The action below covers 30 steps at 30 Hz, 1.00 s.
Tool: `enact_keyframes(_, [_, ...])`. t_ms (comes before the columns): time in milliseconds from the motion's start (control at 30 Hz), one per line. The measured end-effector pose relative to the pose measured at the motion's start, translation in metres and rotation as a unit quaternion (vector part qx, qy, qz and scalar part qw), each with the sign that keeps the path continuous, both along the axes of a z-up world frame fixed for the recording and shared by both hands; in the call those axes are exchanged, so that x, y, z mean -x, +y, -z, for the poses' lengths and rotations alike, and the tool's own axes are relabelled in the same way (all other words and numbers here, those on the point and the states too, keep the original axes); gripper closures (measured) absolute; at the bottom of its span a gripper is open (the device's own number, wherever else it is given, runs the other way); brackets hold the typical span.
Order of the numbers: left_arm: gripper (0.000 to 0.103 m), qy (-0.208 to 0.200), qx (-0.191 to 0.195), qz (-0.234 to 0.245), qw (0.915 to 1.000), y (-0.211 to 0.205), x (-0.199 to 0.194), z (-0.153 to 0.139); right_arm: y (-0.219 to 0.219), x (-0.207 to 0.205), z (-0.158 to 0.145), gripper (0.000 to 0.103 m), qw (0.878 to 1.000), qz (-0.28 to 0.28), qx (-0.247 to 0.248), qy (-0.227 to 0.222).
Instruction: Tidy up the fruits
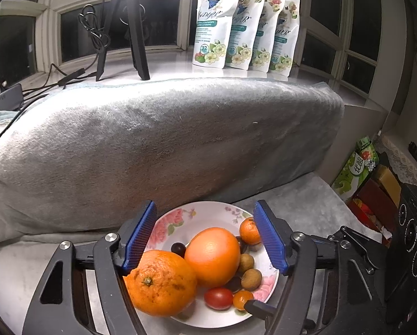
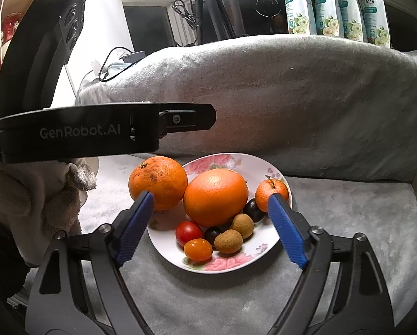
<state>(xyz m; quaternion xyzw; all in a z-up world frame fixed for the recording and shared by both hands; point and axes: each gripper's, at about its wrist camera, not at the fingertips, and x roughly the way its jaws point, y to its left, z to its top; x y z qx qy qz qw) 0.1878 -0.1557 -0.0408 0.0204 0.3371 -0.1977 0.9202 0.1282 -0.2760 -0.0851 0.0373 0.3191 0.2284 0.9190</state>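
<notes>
The plate (image 1: pixel 208 209) hides its sides behind blue pads; dark grapes (image 1: pixel 178 249) sit half-buried under oranges.

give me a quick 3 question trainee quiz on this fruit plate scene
1. True or false: the left gripper grips the rough orange.
2. Which fruit sits at the floral plate's edge rather than down in it? A) red cherry tomato B) rough orange C) small mandarin
3. Fill in: the right gripper's jaws stand ____.

Key: 1 false, its jaws are open with the pads off the fruit; 2 B; 3 open.
</notes>
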Motion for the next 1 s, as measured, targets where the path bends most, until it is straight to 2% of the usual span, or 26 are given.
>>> enact_keyframes(133, [0.026, 0.001, -0.002, -0.006, 1.0000, 0.002, 0.001, -0.001, -0.003, 0.002, -0.002, 0.013, 1.000, 0.003, 0.000, 0.001])
enact_keyframes(533, [0.026, -0.003, 0.014, -0.018, 0.9997, 0.012, 0.010, -0.009, -0.036, 0.012, -0.016, 0.004, 0.999, 0.022, -0.043, -0.002])
enact_keyframes(767, [0.026, -0.005, 0.024, -0.025, 0.9994, 0.021, 0.017, -0.013, -0.064, 0.013, -0.023, 0.004, 0.996, 0.048, -0.079, 0.002])
enact_keyframes(1000, [0.025, -0.003, 0.035, -0.031, 0.9989, 0.033, 0.031, -0.011, -0.072, 0.017, -0.030, 0.004, 0.995, 0.059, -0.081, -0.004])
